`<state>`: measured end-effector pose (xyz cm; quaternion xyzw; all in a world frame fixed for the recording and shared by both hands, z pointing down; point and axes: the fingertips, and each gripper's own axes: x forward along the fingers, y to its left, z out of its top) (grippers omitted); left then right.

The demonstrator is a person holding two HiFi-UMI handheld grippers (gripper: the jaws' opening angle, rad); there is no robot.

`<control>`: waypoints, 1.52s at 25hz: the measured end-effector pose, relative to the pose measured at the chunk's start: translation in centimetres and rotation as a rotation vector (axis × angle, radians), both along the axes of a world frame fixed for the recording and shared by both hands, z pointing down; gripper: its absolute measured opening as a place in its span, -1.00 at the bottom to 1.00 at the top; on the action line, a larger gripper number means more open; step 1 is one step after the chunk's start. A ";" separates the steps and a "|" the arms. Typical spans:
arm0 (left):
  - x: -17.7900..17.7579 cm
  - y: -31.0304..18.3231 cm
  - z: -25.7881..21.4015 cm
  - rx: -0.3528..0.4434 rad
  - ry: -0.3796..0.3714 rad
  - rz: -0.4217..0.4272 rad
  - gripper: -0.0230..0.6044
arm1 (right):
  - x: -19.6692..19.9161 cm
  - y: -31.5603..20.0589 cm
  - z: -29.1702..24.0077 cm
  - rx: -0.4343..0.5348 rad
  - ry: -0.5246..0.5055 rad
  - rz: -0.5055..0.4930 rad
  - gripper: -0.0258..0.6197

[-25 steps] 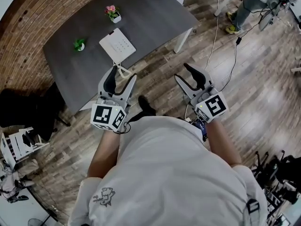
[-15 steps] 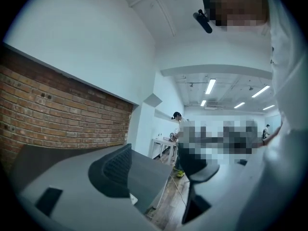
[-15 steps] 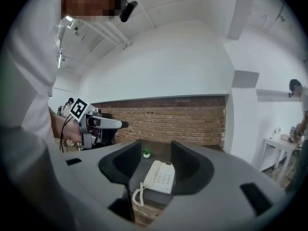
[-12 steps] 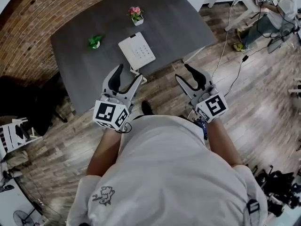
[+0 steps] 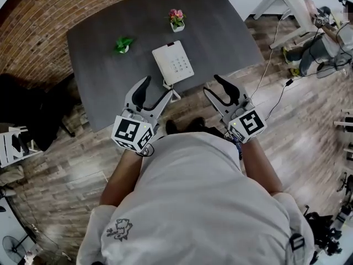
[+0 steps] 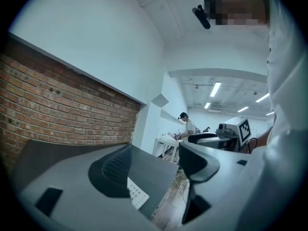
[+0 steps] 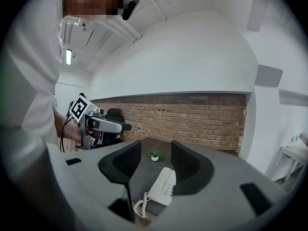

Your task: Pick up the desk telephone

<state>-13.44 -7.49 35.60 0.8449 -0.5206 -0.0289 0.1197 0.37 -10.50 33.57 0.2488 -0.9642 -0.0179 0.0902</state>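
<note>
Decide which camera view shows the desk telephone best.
The head view: the whole telephone lies flat on the table, keypad plain. The right gripper view shows the telephone small and slanted, with its cord. The left gripper view catches only a keypad corner.

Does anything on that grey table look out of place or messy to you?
Just one small thing: the white desk telephone sits near the table's front edge, and its coiled cord spills over it. The green plant and pink flowers stand upright.

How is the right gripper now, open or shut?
Open. The right gripper has its jaws apart with nothing between them; the desk telephone lies untouched on the table beyond.
</note>
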 end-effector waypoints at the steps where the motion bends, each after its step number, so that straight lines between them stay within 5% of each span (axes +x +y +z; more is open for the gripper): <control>1: -0.2 0.0 0.2 -0.007 0.002 -0.003 0.10 | -0.3 -0.2 0.2 -0.005 0.000 -0.005 -0.30; 24: -1.4 -7.2 4.5 -0.166 0.008 -0.070 0.08 | -4.8 -10.1 6.0 -0.176 0.027 -0.194 -0.30; 38: -2.9 -12.2 11.6 -0.329 0.038 -0.153 0.11 | -5.4 -17.2 16.5 -0.435 0.122 -0.288 -0.32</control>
